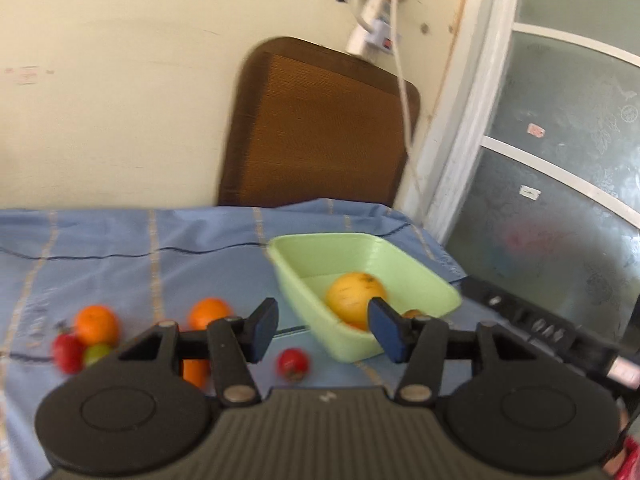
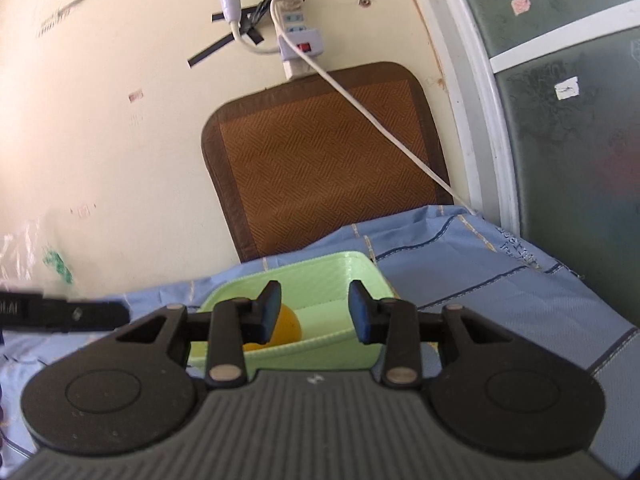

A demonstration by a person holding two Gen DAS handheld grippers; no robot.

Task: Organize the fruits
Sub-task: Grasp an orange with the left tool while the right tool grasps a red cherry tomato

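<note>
yellow fruit (image 1: 354, 292) sits in green tub (image 1: 416, 276) beyond left claw (image 1: 324, 334).

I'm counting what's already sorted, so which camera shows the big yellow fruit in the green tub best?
The left wrist view: the yellow fruit lies mostly exposed inside the green tub. In the right wrist view, a gripper finger hides most of it.

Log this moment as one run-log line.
left gripper: open, empty | right gripper: open, empty | green tray: holds yellow fruit | oranges, strawberries: on cloth
</note>
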